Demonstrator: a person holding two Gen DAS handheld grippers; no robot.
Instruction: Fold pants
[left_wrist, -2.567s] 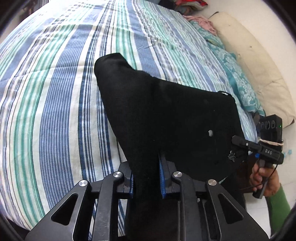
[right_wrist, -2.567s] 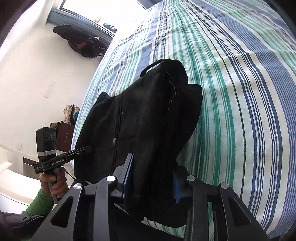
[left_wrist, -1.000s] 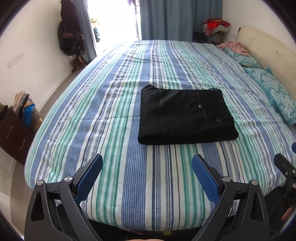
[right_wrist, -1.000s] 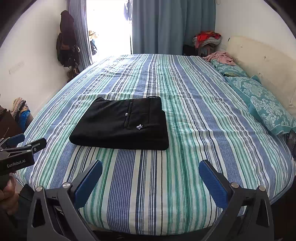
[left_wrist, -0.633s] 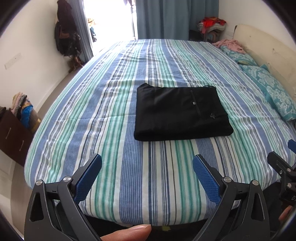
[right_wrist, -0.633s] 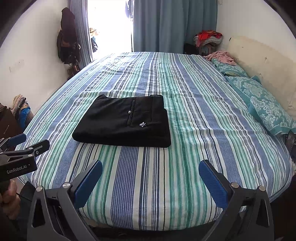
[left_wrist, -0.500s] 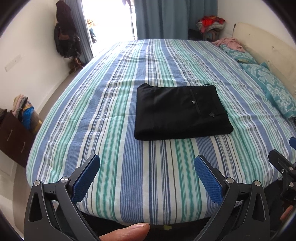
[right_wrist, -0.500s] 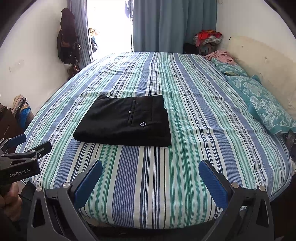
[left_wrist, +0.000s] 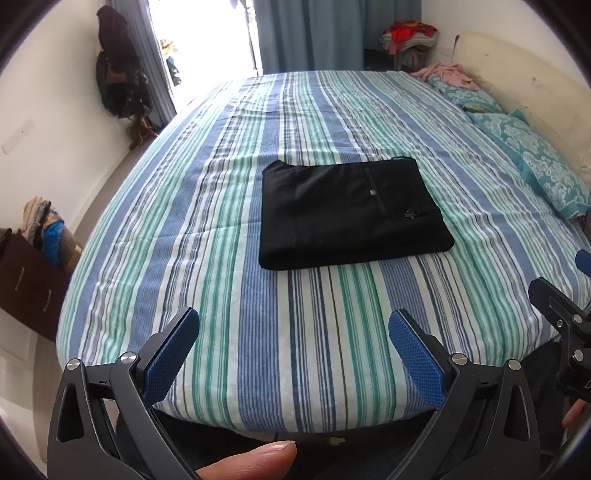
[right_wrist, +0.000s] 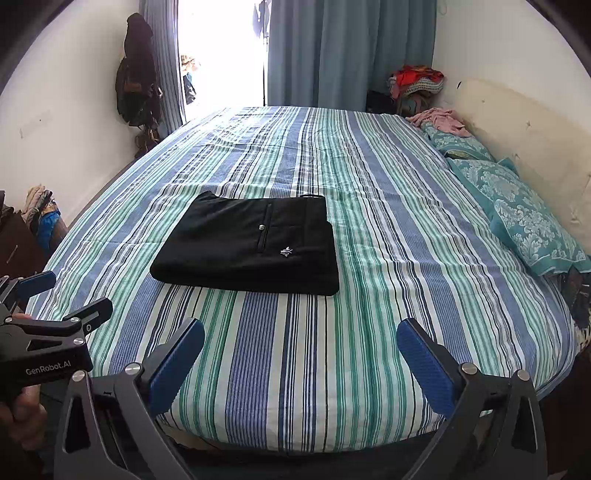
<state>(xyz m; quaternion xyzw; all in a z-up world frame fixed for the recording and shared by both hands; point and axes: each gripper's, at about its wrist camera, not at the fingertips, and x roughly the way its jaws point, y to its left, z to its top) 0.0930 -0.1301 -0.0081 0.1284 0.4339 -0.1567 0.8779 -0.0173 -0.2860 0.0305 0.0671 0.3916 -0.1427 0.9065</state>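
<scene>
The black pants (left_wrist: 347, 212) lie folded into a flat rectangle on the striped bed (left_wrist: 221, 206); they also show in the right wrist view (right_wrist: 251, 245), with a small button and a white emblem on top. My left gripper (left_wrist: 293, 332) is open and empty, held back over the bed's near edge, well short of the pants. My right gripper (right_wrist: 301, 341) is open and empty, also back at the near edge. Each gripper shows at the side of the other's view.
Teal patterned pillows (right_wrist: 524, 218) and a cream headboard (right_wrist: 524, 122) line the right side. Piled clothes (right_wrist: 417, 83) sit at the far right corner. A dark bag (right_wrist: 138, 70) hangs on the left wall. A brown drawer unit (left_wrist: 27, 280) stands at left.
Both grippers held the pants 2.6 s ago; they have let go and drawn back from the bed. Over the last second the folded pants stay put and the views barely shift.
</scene>
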